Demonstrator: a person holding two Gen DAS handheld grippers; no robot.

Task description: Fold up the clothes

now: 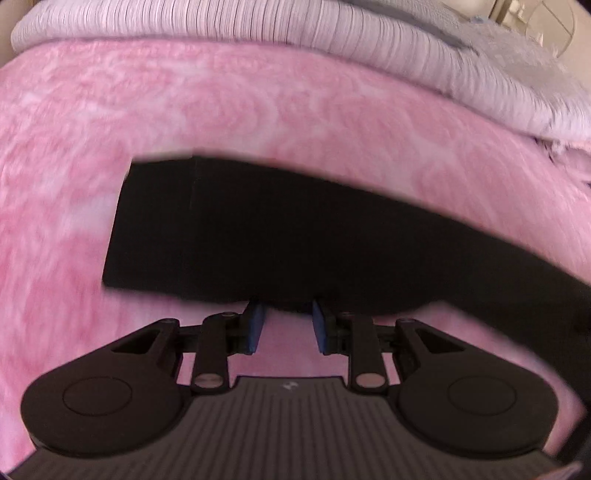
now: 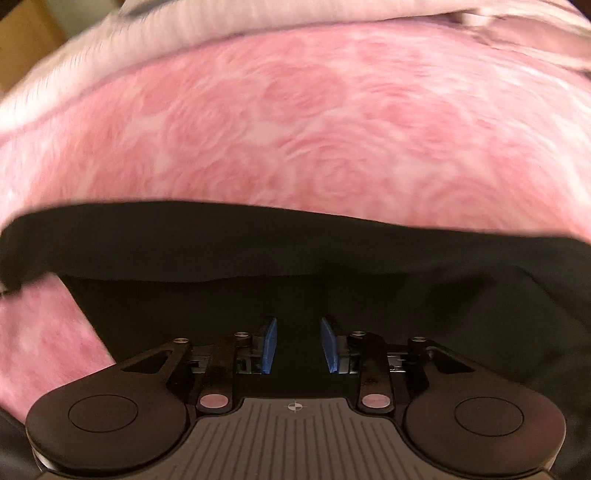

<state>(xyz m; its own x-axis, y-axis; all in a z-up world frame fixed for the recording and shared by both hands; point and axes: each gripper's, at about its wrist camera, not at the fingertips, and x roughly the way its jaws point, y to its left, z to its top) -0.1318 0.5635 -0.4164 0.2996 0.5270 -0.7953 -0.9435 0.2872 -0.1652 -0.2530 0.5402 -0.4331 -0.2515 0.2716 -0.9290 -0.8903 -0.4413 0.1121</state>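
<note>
A black garment (image 1: 280,229) lies flat on a pink rose-patterned blanket (image 1: 221,110). In the left wrist view its squared end is at the left and it runs off to the right. My left gripper (image 1: 285,314) is open, its blue pads (image 1: 255,328) just short of the garment's near edge, over bare blanket. In the right wrist view the black garment (image 2: 295,251) spans the whole width. My right gripper (image 2: 298,332) is open right above the cloth, nothing between its blue pads (image 2: 269,343). Both views are motion-blurred.
A pale lilac ribbed cover (image 1: 295,29) lies bunched along the far edge of the pink blanket, also in the right wrist view (image 2: 184,22). Pink blanket (image 2: 295,122) stretches beyond the garment. A brown surface (image 2: 26,40) shows at the far left corner.
</note>
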